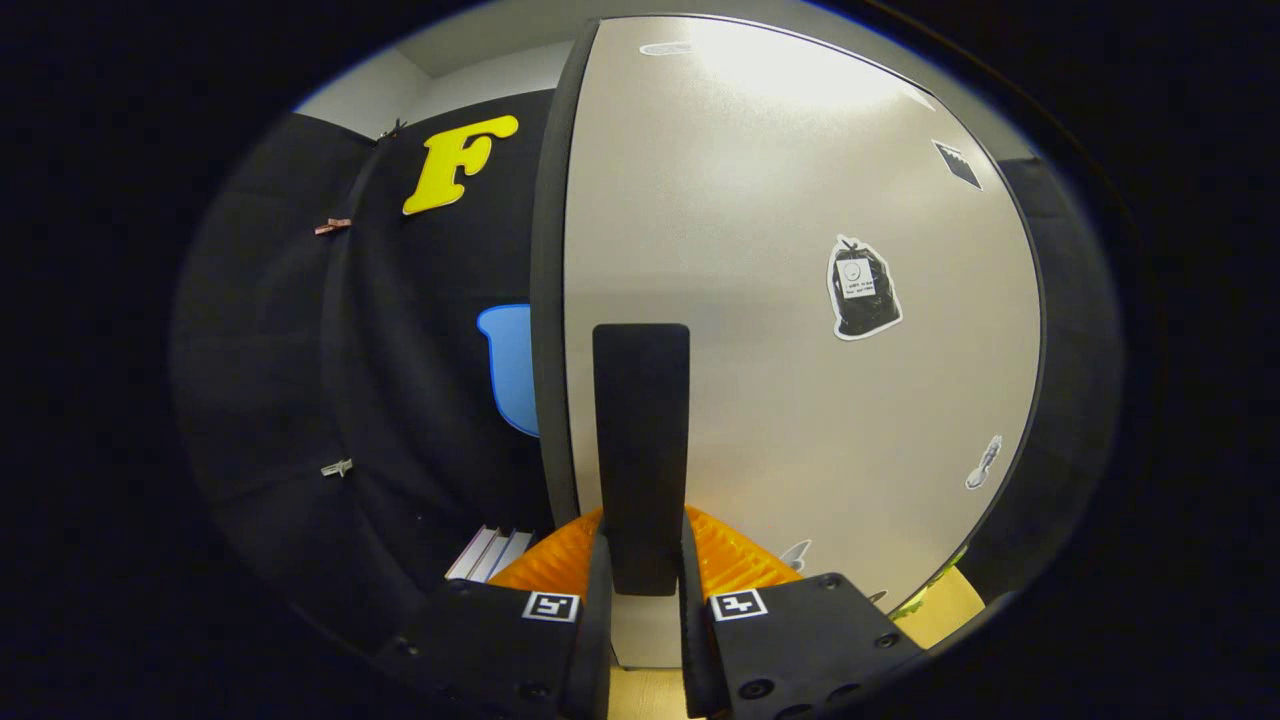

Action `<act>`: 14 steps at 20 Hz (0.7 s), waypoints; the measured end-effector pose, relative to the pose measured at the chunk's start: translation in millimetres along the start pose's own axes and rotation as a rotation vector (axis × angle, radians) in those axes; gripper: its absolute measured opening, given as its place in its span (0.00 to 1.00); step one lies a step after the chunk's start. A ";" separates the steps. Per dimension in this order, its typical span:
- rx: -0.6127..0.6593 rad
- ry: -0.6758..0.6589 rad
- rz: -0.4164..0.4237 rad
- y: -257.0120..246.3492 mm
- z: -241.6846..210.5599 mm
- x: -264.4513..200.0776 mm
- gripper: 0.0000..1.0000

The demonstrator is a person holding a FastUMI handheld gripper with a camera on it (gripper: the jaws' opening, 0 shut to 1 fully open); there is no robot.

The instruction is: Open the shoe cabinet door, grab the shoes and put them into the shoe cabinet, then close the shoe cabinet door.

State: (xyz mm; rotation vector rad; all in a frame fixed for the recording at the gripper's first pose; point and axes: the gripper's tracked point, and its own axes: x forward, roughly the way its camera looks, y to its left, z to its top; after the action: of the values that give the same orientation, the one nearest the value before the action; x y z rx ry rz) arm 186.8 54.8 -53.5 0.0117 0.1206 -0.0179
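Two fingers of the gripper (641, 560) squeeze the black door handle (641, 440) on the white shoe cabinet door (800, 400).

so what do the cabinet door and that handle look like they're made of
Cabinet door: looks like a smooth grey laminate or coated board, semi-matte, with a soft light glare near its top and a dark edge band. Handle: a black matte bar, plastic or painted metal, I can't tell which. The gripper is shut on it.
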 end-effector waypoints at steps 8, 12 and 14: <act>-0.004 -0.001 0.063 -10.8 -10.3 -76.1 0.33; 0.004 0.027 0.099 -28.0 -14.4 -123.3 0.33; 0.011 0.027 0.112 -39.5 -15.5 -146.4 0.33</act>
State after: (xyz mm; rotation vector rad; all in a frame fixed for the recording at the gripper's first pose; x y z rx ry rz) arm 38.9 18.0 -51.7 0.0294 0.1470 0.0931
